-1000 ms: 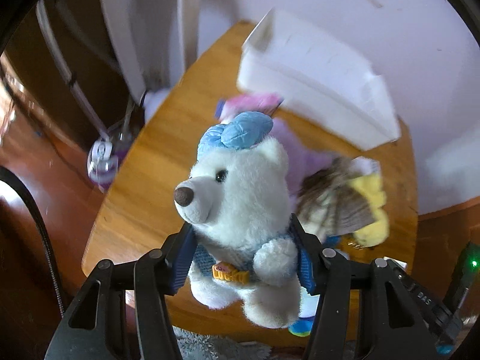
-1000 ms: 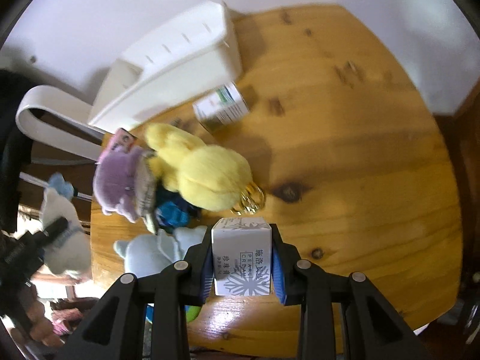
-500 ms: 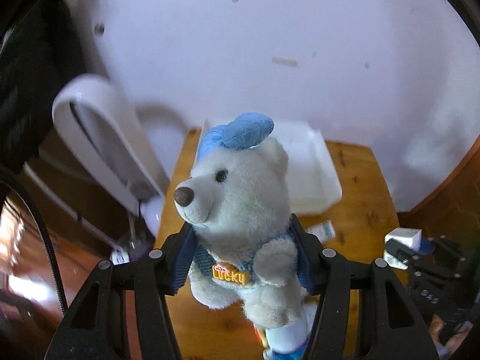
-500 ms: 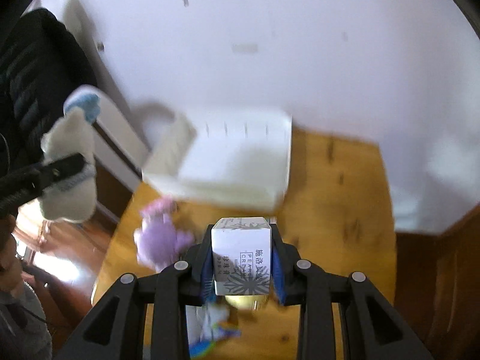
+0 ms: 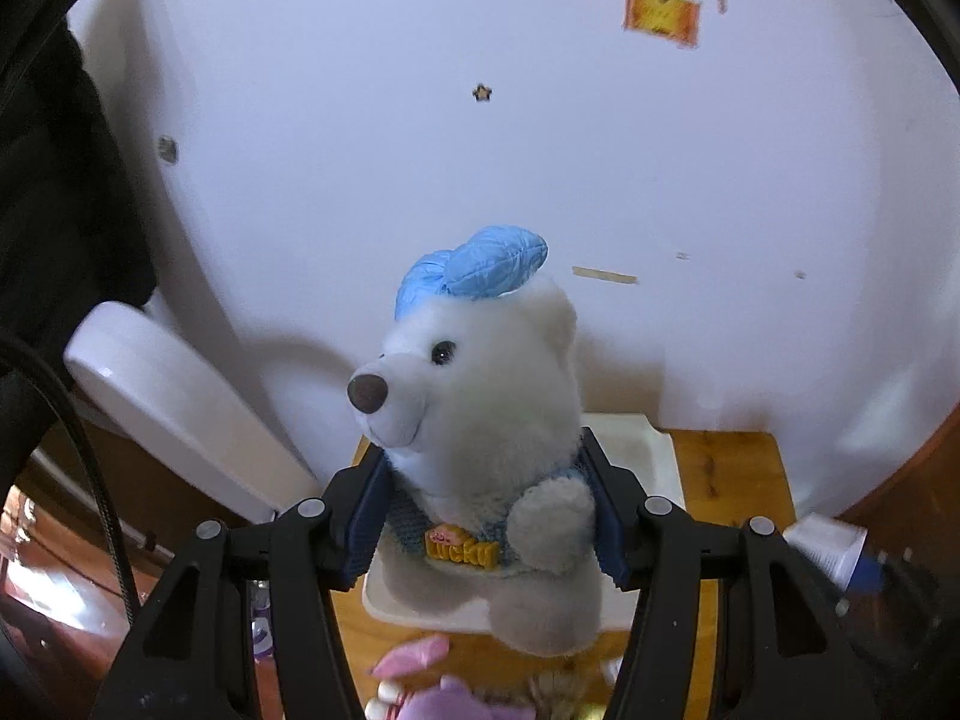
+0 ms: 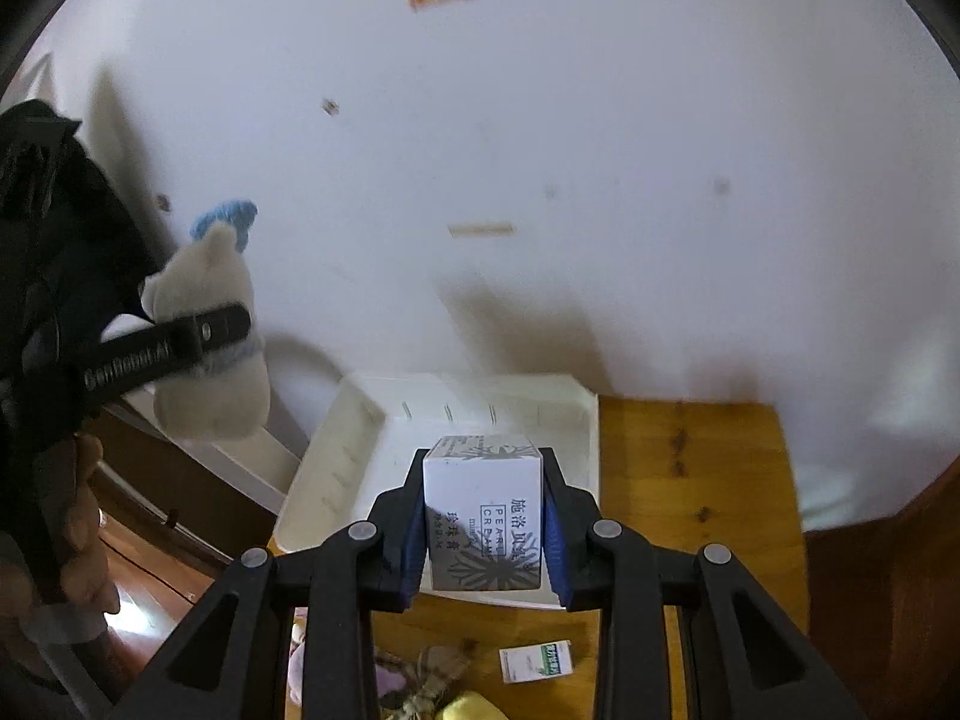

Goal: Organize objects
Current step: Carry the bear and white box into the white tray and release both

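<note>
My left gripper (image 5: 483, 525) is shut on a white teddy bear (image 5: 480, 414) with a blue cap and a yellow "Lucky" tag, held high above the white tray (image 5: 648, 456). My right gripper (image 6: 483, 531) is shut on a white cream box (image 6: 483, 516) with a snowflake print, held above the same tray (image 6: 354, 450). The bear (image 6: 207, 354) and the left gripper show at the left of the right wrist view. The right gripper's box (image 5: 825, 546) shows at the right edge of the left wrist view.
The tray sits at the back of a wooden table (image 6: 690, 480) against a white wall. A small green-and-white box (image 6: 536, 663), a purple plush (image 5: 444, 699), a yellow plush (image 6: 465, 708) and a straw-coloured bundle (image 6: 429, 684) lie on the near side. A white chair back (image 5: 174, 396) stands at the left.
Both grippers have risen and tilted up from the toy pile toward the tray and wall. Each keeps its hold, the left on the bear, the right on the box.
</note>
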A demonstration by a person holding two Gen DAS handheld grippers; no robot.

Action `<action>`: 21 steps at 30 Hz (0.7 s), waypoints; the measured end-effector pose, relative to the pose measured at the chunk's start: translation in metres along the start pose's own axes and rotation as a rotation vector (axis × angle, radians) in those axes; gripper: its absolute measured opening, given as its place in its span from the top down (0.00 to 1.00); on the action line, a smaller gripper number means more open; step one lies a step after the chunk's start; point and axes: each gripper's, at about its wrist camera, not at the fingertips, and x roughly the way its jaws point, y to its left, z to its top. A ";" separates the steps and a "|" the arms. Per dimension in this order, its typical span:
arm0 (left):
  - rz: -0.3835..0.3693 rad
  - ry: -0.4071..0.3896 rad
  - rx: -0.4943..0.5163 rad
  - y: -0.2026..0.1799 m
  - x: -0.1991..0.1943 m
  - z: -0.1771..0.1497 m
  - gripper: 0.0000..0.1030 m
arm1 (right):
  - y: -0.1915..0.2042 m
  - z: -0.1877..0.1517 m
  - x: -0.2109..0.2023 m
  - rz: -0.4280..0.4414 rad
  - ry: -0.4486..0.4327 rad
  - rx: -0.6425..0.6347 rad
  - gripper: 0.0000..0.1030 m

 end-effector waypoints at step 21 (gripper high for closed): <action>0.053 0.245 0.036 -0.020 0.144 -0.019 0.17 | -0.036 -0.020 0.104 0.037 0.225 0.073 0.21</action>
